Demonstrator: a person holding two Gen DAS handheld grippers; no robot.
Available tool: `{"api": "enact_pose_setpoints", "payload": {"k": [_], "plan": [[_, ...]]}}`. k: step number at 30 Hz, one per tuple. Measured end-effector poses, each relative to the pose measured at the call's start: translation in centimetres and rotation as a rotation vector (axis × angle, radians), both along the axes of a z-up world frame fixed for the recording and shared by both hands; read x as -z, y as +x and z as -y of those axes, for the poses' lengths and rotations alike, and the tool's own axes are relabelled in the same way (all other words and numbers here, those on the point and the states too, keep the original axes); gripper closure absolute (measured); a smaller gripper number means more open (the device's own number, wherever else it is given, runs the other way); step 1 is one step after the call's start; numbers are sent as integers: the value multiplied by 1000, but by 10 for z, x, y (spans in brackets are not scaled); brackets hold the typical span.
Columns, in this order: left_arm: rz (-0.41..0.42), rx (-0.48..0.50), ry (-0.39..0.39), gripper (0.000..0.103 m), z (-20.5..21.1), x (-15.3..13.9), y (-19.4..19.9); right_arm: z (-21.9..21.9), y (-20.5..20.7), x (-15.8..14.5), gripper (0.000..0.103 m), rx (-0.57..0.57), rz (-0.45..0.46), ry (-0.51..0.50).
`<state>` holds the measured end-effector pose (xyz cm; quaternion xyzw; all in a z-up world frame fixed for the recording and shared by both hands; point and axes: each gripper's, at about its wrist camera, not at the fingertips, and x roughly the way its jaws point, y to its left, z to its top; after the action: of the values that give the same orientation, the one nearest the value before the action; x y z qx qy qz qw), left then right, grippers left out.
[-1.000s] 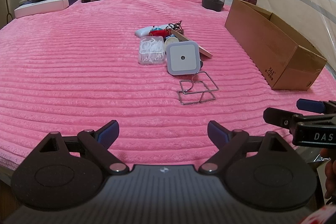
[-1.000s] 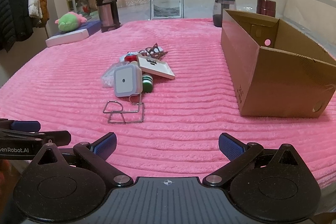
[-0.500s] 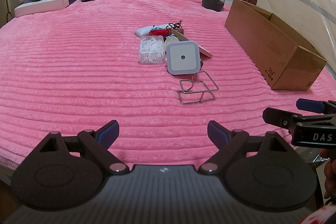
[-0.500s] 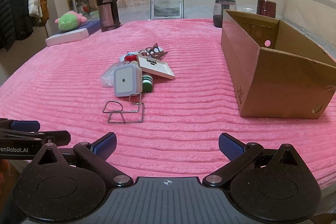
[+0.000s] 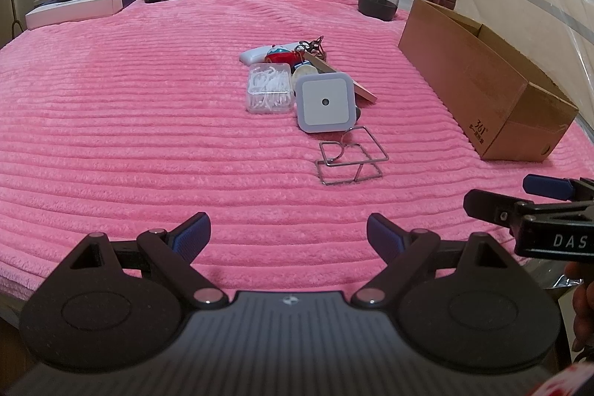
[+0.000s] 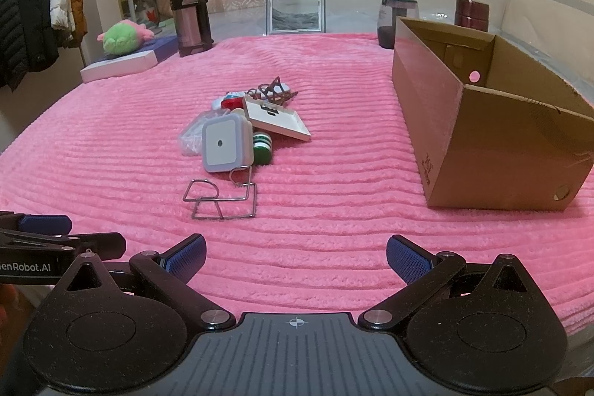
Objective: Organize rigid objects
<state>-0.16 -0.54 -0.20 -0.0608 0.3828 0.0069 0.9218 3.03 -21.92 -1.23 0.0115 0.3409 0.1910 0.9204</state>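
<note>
Left wrist, wire puzzle (image 5: 349, 156) beyond open jaws

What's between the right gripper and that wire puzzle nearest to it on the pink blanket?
Nothing visible. Only bare pink blanket lies between the open right gripper and the wire puzzle; the rest of the pile sits beyond it.

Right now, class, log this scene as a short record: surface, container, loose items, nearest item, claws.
surface: pink ribbed blanket
container: cardboard box, open top, at right
loose items: one pile, mid-blanket, apart from the box
nearest item: wire puzzle, beside the square white night light
left claw: open, empty
right claw: open, empty
</note>
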Motion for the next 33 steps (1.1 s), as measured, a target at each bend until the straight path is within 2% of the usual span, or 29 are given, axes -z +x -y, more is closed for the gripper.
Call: {"api": "enact_pose_setpoints", "payload": {"k": [16,24,33], "plan": [[6,2,4,15,-13,-1,7,-5,6,-1,2,-5,9,32],[29,-29,1,15,-46,-3,30,-24,18,5,2,-43,22,63],[78,-40,-2,15,-80,4,58,-65,43,19,3,-104,27,42]]}}
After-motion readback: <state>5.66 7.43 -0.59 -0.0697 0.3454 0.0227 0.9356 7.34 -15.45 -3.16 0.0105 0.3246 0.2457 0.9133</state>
